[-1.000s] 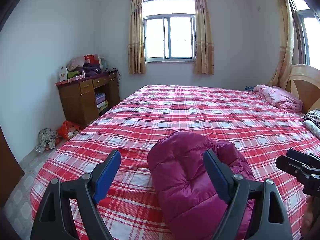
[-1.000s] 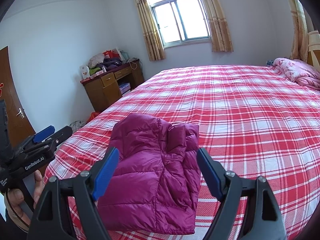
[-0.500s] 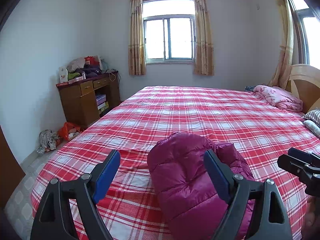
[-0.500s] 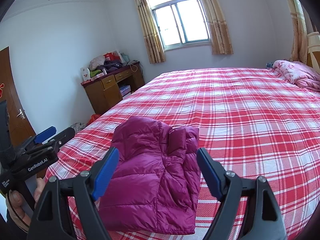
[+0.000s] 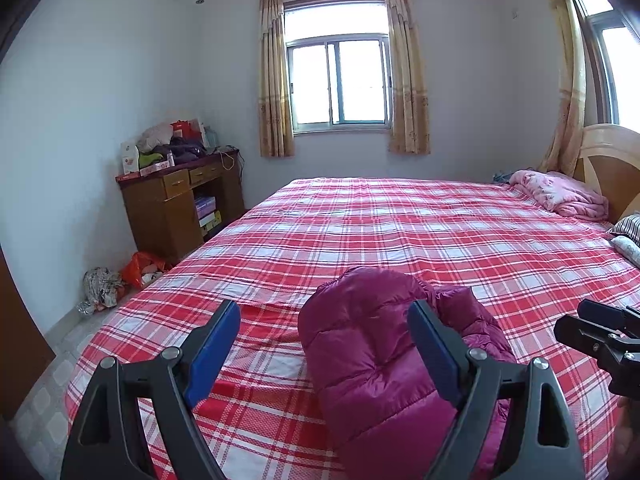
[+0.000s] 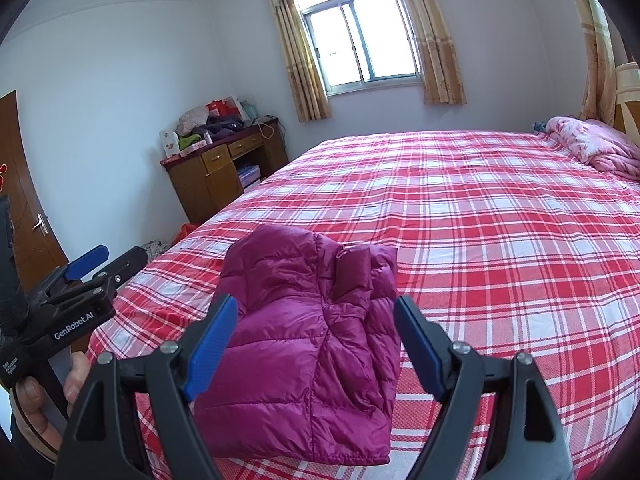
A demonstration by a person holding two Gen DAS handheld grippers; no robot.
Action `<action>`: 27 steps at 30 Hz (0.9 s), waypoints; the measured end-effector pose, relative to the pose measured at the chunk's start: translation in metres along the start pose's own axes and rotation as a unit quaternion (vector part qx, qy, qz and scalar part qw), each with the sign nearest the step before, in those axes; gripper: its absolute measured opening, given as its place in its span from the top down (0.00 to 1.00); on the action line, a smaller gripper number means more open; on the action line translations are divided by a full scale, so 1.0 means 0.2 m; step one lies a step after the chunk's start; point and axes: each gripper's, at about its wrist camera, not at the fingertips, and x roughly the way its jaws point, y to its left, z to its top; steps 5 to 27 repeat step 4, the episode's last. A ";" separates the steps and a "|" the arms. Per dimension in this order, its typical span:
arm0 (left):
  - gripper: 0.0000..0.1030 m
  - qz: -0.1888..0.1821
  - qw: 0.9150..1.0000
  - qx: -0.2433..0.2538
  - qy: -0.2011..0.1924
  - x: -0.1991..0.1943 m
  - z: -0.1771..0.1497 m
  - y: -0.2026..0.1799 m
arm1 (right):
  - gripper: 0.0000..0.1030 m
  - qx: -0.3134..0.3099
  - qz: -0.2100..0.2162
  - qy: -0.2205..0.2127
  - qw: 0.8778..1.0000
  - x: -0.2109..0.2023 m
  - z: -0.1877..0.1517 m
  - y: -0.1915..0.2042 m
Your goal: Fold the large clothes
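A magenta puffer jacket [image 6: 308, 344] lies folded into a compact bundle near the foot corner of the red plaid bed [image 6: 500, 248]. It also shows in the left wrist view [image 5: 380, 356]. My right gripper [image 6: 316, 344] is open and empty, held above and in front of the jacket. My left gripper [image 5: 324, 344] is open and empty, hovering above the bed just left of the jacket. The left gripper also shows from the side in the right wrist view [image 6: 108, 264], and the right gripper shows at the left wrist view's right edge [image 5: 600, 328].
A pink blanket [image 5: 560, 196] lies bunched by the wooden headboard [image 5: 612, 156]. A wooden desk [image 5: 176, 204] piled with clothes stands by the left wall, with bags [image 5: 120, 276] on the floor. A door [image 6: 24, 200] is at the left.
Both grippers drew back and rose slightly, so the jacket sits a little lower in both views. The jaws stayed open and the jacket did not move.
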 end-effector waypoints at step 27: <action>0.16 -0.006 1.000 0.001 0.006 0.01 0.00 -0.01 | 0.19 0.000 -0.001 -0.001 1.000 -0.01 0.00 -0.01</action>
